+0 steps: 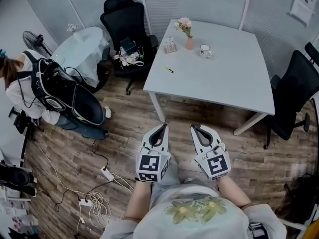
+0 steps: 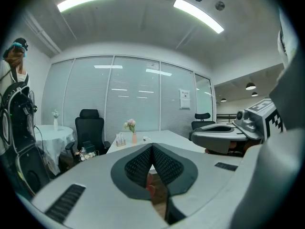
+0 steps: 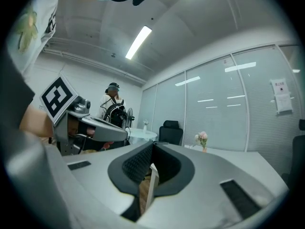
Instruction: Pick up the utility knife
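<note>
Head view: left tongs (image 1: pixel 163 127), right tongs (image 1: pixel 195 128) both closed, empty; one table (image 1: pixel 224 78), one mug (image 1: pixel 205 50).

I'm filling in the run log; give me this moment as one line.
left gripper: shut, empty | right gripper: shut, empty | knife: on table, untouched | stage: grippers short of table

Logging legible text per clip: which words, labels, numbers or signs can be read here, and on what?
Nothing can be read.
Notice sheet on the wall panel: print too small to read.
Marker cubes on the left gripper and right gripper: square patterns only, no letters.
Dark print on the person's shirt: too blurred to read.
</note>
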The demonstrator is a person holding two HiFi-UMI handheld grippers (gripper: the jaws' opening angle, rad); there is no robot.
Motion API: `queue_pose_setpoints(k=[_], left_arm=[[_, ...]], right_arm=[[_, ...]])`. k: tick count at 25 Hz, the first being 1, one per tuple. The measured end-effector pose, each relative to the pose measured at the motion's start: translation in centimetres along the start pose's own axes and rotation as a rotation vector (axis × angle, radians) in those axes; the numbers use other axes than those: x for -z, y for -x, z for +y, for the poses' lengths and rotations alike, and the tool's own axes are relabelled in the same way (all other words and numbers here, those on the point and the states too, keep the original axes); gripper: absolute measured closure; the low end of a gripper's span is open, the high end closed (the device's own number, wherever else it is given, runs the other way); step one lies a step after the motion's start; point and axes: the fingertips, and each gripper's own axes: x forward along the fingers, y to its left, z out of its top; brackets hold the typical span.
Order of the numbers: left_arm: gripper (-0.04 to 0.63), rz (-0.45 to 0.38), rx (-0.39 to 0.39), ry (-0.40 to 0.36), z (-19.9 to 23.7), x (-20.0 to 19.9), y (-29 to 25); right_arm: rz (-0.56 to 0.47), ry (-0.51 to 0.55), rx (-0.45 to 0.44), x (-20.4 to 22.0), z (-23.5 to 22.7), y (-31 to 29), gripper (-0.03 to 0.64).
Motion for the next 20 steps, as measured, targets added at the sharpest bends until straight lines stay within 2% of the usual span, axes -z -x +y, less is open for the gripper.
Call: queue_pose_setpoints(k=[6, 11, 15, 20], left_arm=[[0.580, 0.016, 0.027, -0.037, 7.1, -0.3, -8.9], [0.580, 0.008, 0.029, -0.093, 15.8, -3.9, -16.6], [0.580, -0.012, 0.058, -0.101, 22.1, -6.4, -22.1], [0.580, -0.005, 0.070, -0.083, 27.6, -7.2, -27.8]], right_arm=[[0.030, 0.026, 0.017, 1.9, -4.8, -10.2, 0.614], [0.062, 0.015, 0.020, 1.4, -8.7, -20.9, 0.614], [0.098, 0.060, 0.039, 0.7, -11.4, -28.3, 0.614], [0.120, 0.059, 0.071, 1.0, -14.3, -35.0, 0.612]])
